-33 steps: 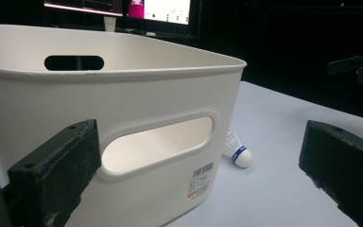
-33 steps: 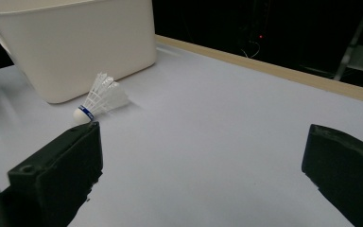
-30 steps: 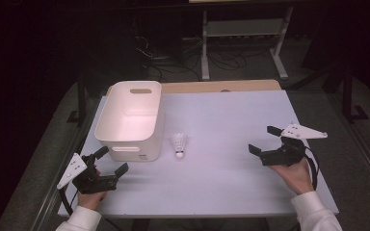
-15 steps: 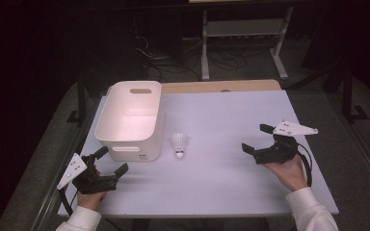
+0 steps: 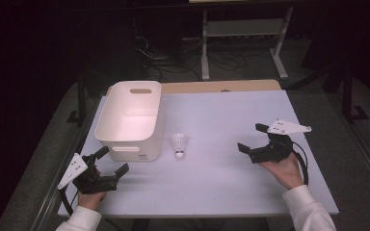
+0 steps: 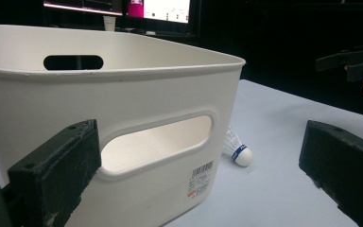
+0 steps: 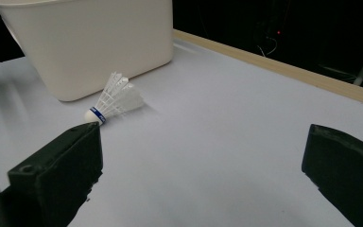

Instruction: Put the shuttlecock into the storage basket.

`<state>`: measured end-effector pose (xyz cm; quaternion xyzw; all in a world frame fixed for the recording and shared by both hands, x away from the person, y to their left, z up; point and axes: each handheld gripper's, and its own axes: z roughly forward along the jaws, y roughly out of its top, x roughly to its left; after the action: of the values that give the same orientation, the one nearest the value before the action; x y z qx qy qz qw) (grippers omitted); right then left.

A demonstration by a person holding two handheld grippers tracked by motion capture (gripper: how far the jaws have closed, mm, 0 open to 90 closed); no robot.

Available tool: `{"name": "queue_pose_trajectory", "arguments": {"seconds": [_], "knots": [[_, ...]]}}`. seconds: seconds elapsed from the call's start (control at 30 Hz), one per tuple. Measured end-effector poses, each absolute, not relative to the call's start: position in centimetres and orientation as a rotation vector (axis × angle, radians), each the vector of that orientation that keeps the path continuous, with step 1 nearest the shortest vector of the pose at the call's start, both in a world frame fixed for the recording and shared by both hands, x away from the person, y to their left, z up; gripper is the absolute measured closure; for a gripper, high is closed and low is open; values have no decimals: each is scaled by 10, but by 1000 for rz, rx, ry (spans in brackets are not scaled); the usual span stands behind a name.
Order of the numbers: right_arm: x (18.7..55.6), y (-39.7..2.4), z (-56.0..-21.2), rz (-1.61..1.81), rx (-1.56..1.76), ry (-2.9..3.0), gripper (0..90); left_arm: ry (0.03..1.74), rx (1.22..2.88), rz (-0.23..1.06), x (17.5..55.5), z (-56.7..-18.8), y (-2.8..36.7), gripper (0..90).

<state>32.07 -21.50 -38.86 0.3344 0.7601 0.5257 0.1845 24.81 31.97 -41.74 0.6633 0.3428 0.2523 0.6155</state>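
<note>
White shuttlecock (image 5: 178,145) near the middle of the high view, lying on the pale tabletop (image 5: 221,192) with cork end toward the bottom of the frame and feathers pointing up-frame. Just right of the white bin (image 5: 131,120), close but apart from its wall. In the left gripper view, seen right of centre (image 6: 236,150), peeking out past the bin's corner (image 6: 123,118), cork with a blue band toward the right. In the right gripper view, placed left of centre (image 7: 113,101), feathers fanned toward the upper right, cork just above the tip of the left jaw, bin (image 7: 90,42) behind it at upper left.

Right tongs (image 5: 253,139) at centre right of the high view, held in a hand (image 5: 284,168), jaws spread wide and holding nothing, pointed toward the shuttlecock but well apart from it. Same tongs (image 7: 203,175) in the right gripper view: both black jaws far apart at the bottom corners, bare tabletop between.

Left tongs (image 5: 111,161) at lower left of the high view, just below the bin's near wall, jaws likewise wide apart and empty. In the left gripper view (image 6: 203,175), jaws framing the bin's handle slot, touching nothing.
</note>
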Motion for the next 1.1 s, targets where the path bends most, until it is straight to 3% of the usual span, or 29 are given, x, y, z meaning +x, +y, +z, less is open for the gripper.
{"name": "queue_pose_trajectory", "arguments": {"seconds": [1.1], "knots": [[339, -174, -392, 1486, 885, 2215, 0, 783, 1504, 575, 248, -417, 319, 0]]}}
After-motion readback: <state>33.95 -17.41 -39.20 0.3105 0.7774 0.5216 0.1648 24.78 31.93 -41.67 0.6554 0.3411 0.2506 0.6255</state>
